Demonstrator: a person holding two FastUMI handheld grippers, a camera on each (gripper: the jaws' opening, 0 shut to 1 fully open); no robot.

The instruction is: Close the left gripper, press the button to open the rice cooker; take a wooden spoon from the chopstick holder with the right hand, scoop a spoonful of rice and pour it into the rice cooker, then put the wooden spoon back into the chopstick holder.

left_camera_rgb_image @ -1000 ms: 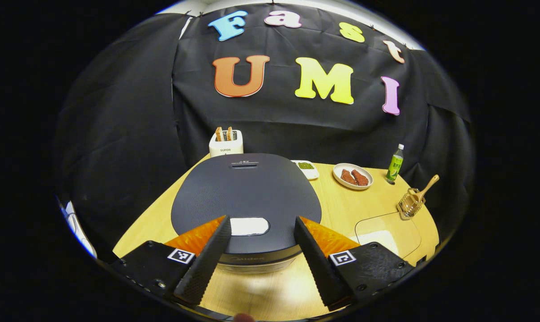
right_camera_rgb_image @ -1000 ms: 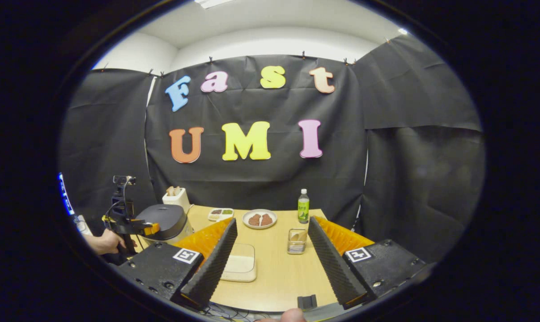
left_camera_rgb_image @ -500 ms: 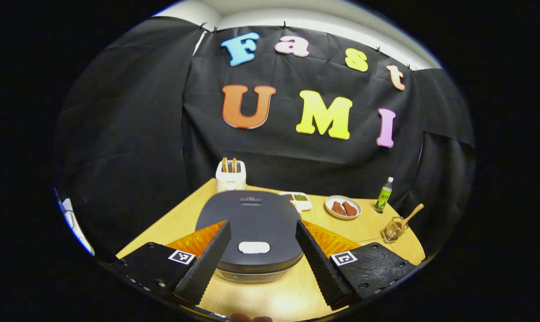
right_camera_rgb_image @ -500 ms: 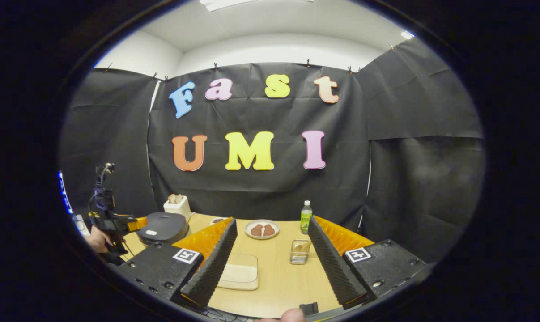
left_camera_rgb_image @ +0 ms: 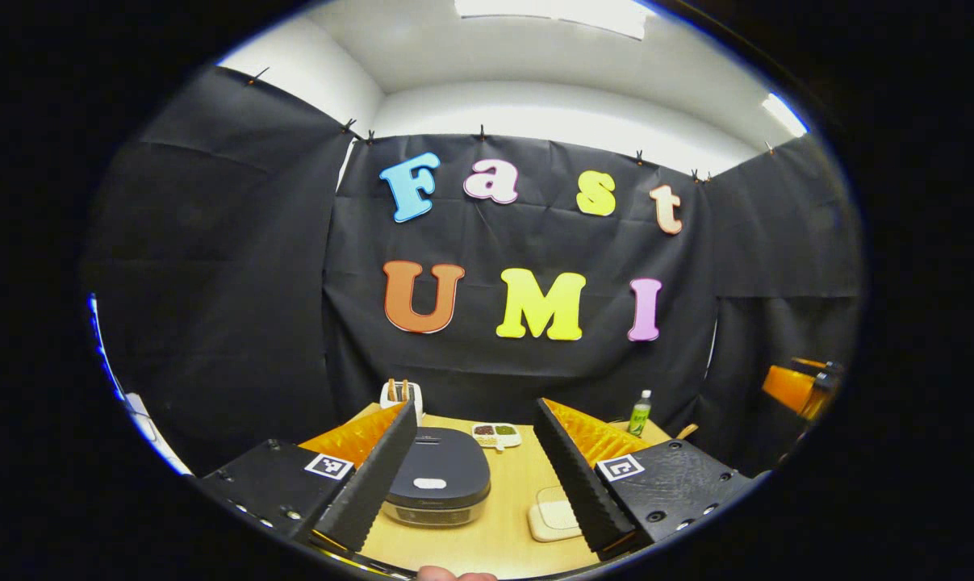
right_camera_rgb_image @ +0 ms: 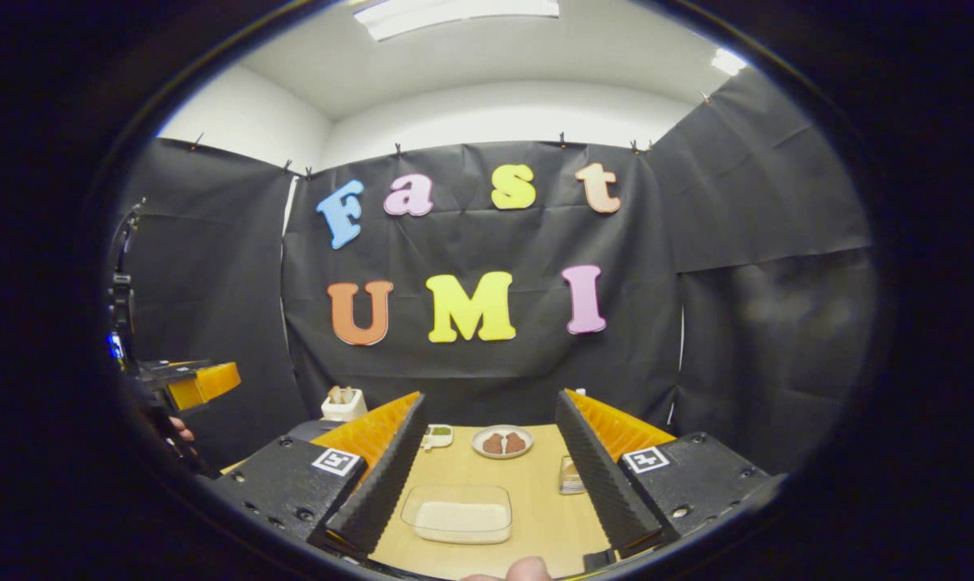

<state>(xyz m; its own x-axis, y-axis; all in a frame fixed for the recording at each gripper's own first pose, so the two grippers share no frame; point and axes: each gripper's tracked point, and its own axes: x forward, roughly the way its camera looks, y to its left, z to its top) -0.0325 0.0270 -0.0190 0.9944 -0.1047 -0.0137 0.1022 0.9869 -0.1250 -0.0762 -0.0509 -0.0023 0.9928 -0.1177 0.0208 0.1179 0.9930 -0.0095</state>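
Fingers of the left gripper point(left_camera_rgb_image: 474, 516) stand wide apart at the bottom of the left gripper view, holding nothing, raised above the wooden table point(left_camera_rgb_image: 507, 537). Between them, low in the frame, sits the dark rice cooker point(left_camera_rgb_image: 440, 482), lid down, its pale button point(left_camera_rgb_image: 429, 484) facing the camera. Right of it, partly behind the right finger, lies a clear container point(left_camera_rgb_image: 553, 516). Farther back are a small divided dish point(left_camera_rgb_image: 496, 434), a white toaster point(left_camera_rgb_image: 400, 395) at centre left and a green bottle point(left_camera_rgb_image: 639, 413) at centre right. At the right edge an orange part of the other gripper point(left_camera_rgb_image: 793, 386) shows.

In the right gripper view the right gripper point(right_camera_rgb_image: 487, 504) is likewise spread open and empty. Near it, bottom centre, a clear container of white rice point(right_camera_rgb_image: 457, 514) rests on the table point(right_camera_rgb_image: 535, 500). Beyond, the chopstick holder point(right_camera_rgb_image: 568, 476) peeks out beside the right finger, then a plate point(right_camera_rgb_image: 502, 442) with two brown pieces. The left gripper point(right_camera_rgb_image: 192, 383) hangs at the left edge, hand point(right_camera_rgb_image: 176, 428) below it.
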